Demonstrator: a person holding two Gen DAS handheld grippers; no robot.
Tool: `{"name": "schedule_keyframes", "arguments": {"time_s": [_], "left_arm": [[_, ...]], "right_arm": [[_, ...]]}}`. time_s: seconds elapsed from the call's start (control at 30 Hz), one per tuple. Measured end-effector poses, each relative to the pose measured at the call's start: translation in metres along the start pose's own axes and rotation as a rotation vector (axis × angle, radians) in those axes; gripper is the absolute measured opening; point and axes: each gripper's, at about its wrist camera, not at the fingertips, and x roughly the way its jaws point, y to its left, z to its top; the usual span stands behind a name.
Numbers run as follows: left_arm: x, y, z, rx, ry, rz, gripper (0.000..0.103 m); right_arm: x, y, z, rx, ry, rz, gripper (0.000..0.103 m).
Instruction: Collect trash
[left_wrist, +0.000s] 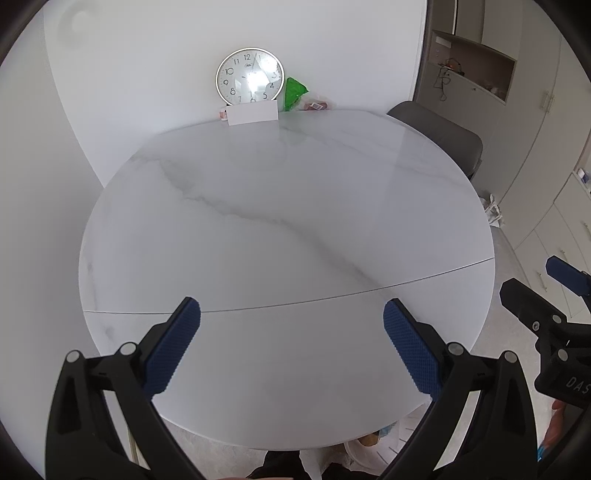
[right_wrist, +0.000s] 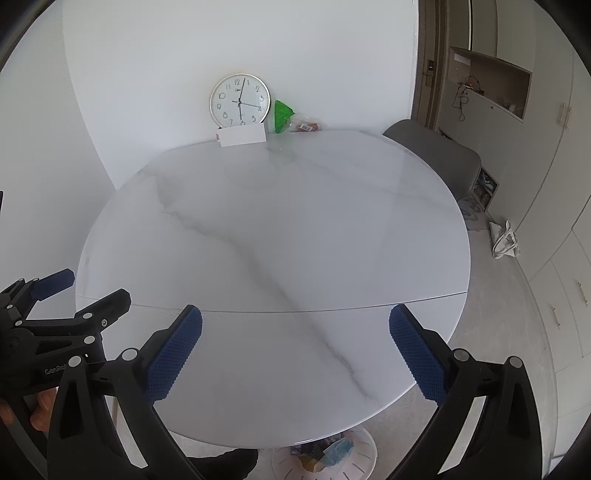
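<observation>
While we held the left gripper (left_wrist: 291, 314) wide and empty over the near edge of the worktop (left_wrist: 288, 206), its own view put the only likely trash at twelve o'clock: a green wrapper (left_wrist: 293, 92) and a reddish packet (left_wrist: 317, 106), against the wall beside the clock (left_wrist: 250, 75) and a white card (left_wrist: 253, 113). We judged a long, level reach across bare marble the best way, with the jaws kept wide until they straddled the crumpled film. The grey chair (left_wrist: 439, 136) sat at two o'clock, clear of that line.

From the right wrist view, the right gripper (right_wrist: 295, 317) was equally wide and held nothing, with the left gripper (right_wrist: 85, 291) at nine o'clock, near but apart. The wrapper (right_wrist: 282, 114) again lay at twelve. Below the near rim, at six o'clock, a white basket (right_wrist: 364, 448) on the floor already held scraps; we took it for the drop point. The floor on the right looked open.
</observation>
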Motion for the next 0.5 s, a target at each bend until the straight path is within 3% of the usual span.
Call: {"name": "schedule_keyframes", "arguments": {"time_s": [0.3, 0.5], "left_arm": [[-0.014, -0.008, -0.005, -0.009, -0.037, -0.014, 0.095], [-0.019, -0.016, -0.006, 0.001, -0.048, -0.029, 0.095]], "right_arm": [[-0.034, -0.032, -0.013, 0.091, -0.151, -0.041, 0.101], [-0.038, -0.047, -0.018, 0.123, -0.148, -0.049, 0.101]]}}
